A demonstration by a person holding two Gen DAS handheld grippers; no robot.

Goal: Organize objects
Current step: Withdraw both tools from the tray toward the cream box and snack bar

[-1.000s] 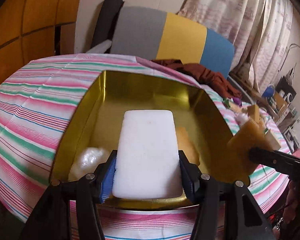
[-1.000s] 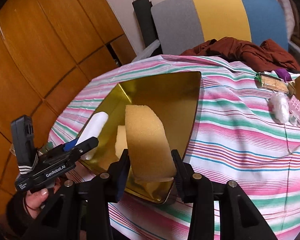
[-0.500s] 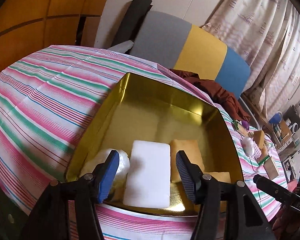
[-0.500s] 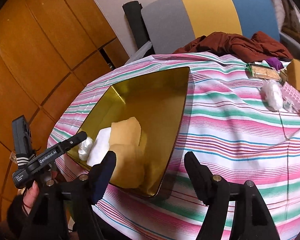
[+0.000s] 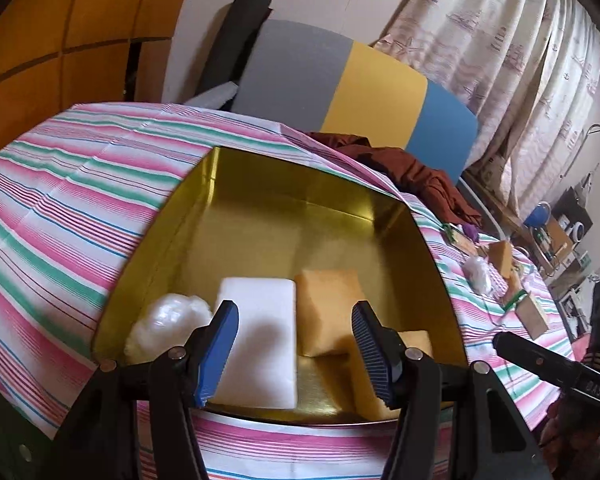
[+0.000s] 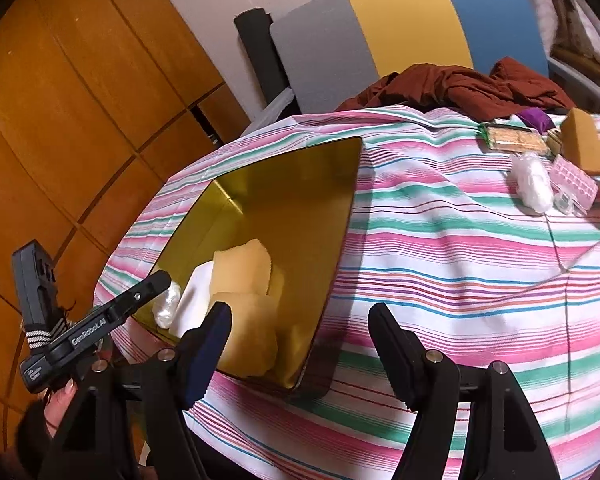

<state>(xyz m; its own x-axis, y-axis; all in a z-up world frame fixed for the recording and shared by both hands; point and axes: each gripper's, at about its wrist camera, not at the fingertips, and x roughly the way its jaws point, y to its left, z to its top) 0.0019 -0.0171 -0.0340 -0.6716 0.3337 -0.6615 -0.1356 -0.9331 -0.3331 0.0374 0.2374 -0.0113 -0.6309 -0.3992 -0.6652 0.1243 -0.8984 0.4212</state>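
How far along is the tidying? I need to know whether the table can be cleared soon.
Partly done. The gold tin already holds a white foam block, two yellow sponges and a white plastic wad. Nothing is in hand: the left hand-held gripper and the right hand-held gripper are open and empty. Left on the striped cloth: another sponge, a white wad, a pink case and a cracker packet.

Gold tin (image 5: 300, 216), white sponge (image 5: 260, 344), yellow sponges (image 5: 328, 312) (pink-green-white striped cloth (image 5: 60, 208) beneath)
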